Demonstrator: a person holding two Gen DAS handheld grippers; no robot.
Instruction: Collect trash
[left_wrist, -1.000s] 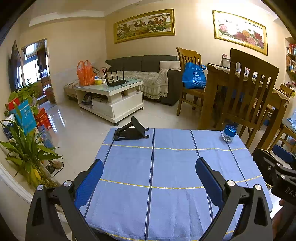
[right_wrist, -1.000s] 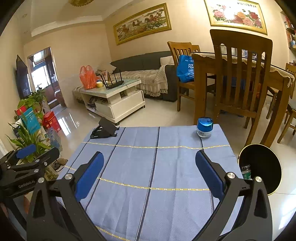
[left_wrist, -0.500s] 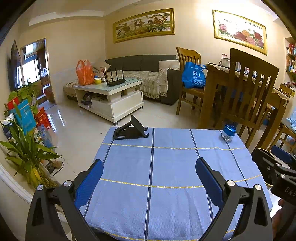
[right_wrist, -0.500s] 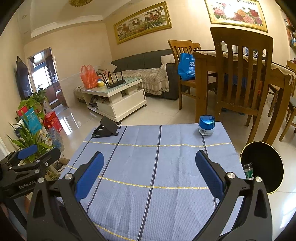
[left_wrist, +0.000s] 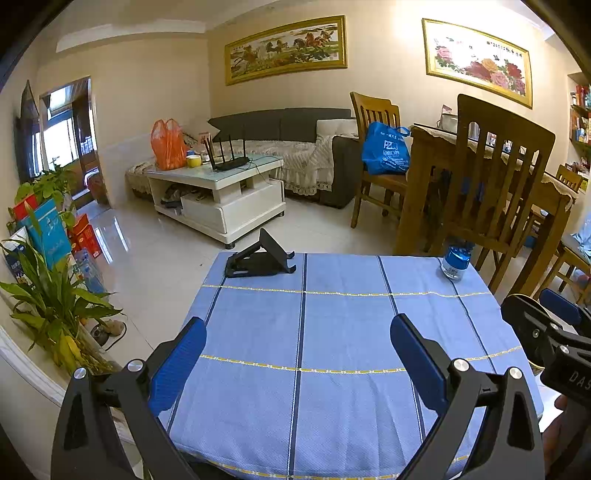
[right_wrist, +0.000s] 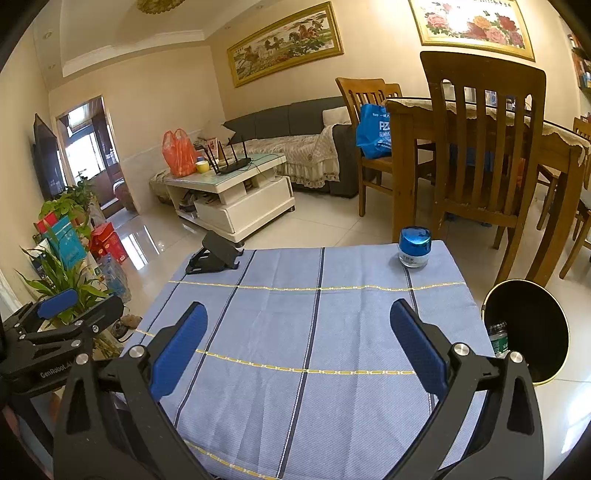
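Note:
A small jar with a blue lid (right_wrist: 414, 246) stands at the far right corner of the blue-clothed table (right_wrist: 314, 332); it also shows in the left wrist view (left_wrist: 455, 260). A black round bin (right_wrist: 526, 328) stands on the floor right of the table, with a plastic bottle (right_wrist: 498, 338) inside. My left gripper (left_wrist: 298, 350) is open and empty above the table's near part. My right gripper (right_wrist: 298, 345) is open and empty above the table's near right part, and its side shows in the left wrist view (left_wrist: 546, 332).
A black phone stand (left_wrist: 260, 256) sits at the table's far left corner. Wooden chairs (right_wrist: 484, 147) and a dining table stand behind on the right. A white coffee table (left_wrist: 221, 188) and a sofa lie beyond. Potted plants (left_wrist: 51, 295) stand on the left.
Both grippers stay open. The right wrist view has shifted slightly, so the jar and the bin sit a little higher and further right. The left view is almost unchanged.

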